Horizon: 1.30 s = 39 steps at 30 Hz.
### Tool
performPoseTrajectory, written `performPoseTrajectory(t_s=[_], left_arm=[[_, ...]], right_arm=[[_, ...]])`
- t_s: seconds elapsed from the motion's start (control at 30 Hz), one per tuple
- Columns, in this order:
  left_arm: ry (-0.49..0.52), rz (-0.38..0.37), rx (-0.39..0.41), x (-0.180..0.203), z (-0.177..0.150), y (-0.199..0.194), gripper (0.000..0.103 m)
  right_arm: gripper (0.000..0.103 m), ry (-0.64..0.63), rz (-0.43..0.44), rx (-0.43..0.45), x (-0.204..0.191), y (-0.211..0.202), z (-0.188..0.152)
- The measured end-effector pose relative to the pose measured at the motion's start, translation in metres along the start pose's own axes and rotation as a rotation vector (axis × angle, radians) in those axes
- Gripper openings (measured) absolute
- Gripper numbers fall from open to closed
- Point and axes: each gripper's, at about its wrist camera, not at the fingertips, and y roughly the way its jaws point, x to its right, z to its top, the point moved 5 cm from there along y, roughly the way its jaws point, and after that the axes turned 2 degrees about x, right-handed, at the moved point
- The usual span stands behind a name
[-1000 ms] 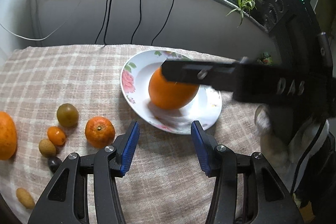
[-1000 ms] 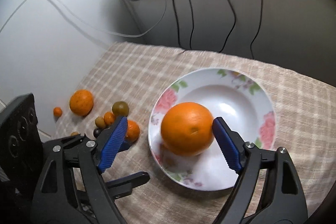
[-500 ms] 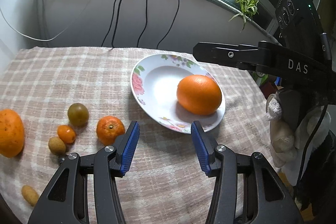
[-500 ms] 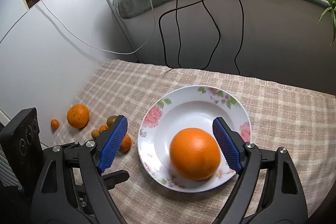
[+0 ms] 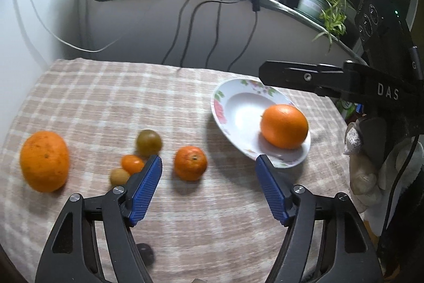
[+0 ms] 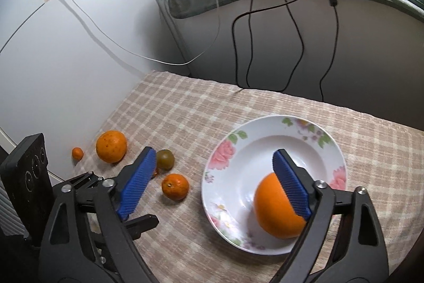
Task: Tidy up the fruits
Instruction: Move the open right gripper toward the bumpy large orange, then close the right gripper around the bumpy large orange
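The left gripper, its jaws opening and empty, hangs just short of the tangerine on the counter; centre it before closing. Farther off, an orange lies in the plate, the right gripper opening clear above it.

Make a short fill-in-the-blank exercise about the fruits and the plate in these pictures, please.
1. The plate holds ____ fruit.
2. The flowers painted on the plate's rim are ____.
3. The tablecloth has a ____ pattern.
4. The tangerine lies on the ____, not on the plate.

Missing words: one; pink; checked; tablecloth
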Motion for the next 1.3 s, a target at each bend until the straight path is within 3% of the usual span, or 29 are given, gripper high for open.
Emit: performPoseTrajectory(t_s=[0.2, 0.87, 1.1, 1.3], left_arm=[[-0.034, 0.054, 0.017, -0.025, 0.000, -0.011, 0.077], [-0.215, 0.266, 0.070, -0.138, -0.019, -0.054, 0.077], [-0.252, 0.276, 0.058, -0.161, -0.027, -0.052, 0.077], [-0.279, 0.233, 0.044, -0.168, -0.029, -0.044, 0.077]], right_arm=[[0.099, -0.025, 0.016, -0.024, -0.017, 0.011, 0.004], [0.099, -0.108, 0.152, -0.155, -0.096, 0.080, 0.011], [0.099, -0.108, 0.225, -0.216, -0.127, 0.112, 0.007], [0.099, -0.115, 0.273, -0.272, -0.149, 0.134, -0.002]])
